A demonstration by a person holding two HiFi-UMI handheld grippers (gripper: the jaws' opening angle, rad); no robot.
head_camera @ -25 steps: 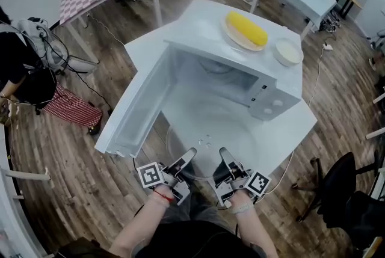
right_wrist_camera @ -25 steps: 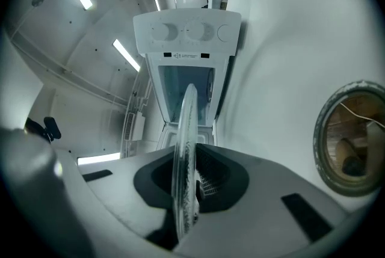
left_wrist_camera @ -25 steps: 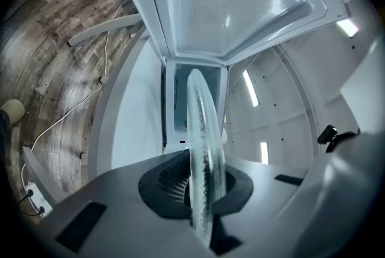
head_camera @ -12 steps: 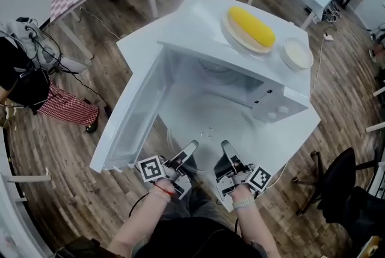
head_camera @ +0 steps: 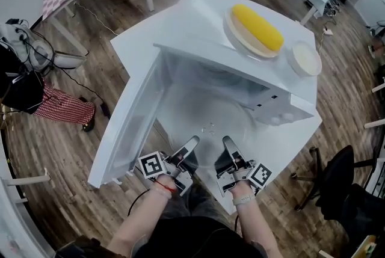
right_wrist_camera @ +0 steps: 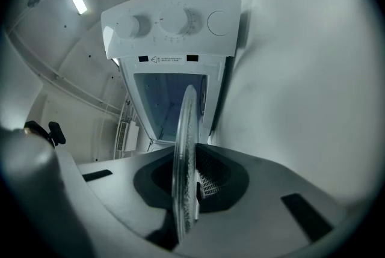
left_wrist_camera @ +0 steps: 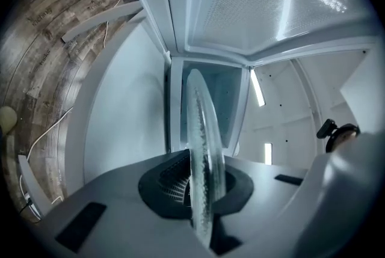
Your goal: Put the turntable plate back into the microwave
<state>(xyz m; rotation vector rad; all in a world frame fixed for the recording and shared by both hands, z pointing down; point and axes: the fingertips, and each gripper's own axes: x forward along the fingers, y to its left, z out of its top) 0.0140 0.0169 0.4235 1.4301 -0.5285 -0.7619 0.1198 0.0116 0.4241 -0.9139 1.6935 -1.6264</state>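
While both grippers pinch its near rim, the glass turntable plate [head_camera: 209, 125] pokes into the mouth of the open microwave [head_camera: 186, 16].

Left gripper [head_camera: 191, 147] and right gripper [head_camera: 227, 147] sit side by side at lower centre of the head view. Each is clamped on the plate's edge, and both gripper views show the rim wedged between the jaws. Two grips probably keep the big slippery disc level so it goes in flat. The door [head_camera: 129, 124] swings wide to the left, out of the way. A corn cob [head_camera: 257, 27] and a small bowl [head_camera: 305, 58] ride on top at upper right, so best not to bump the box. My guess for next: ease it in and centre it on the cavity floor.
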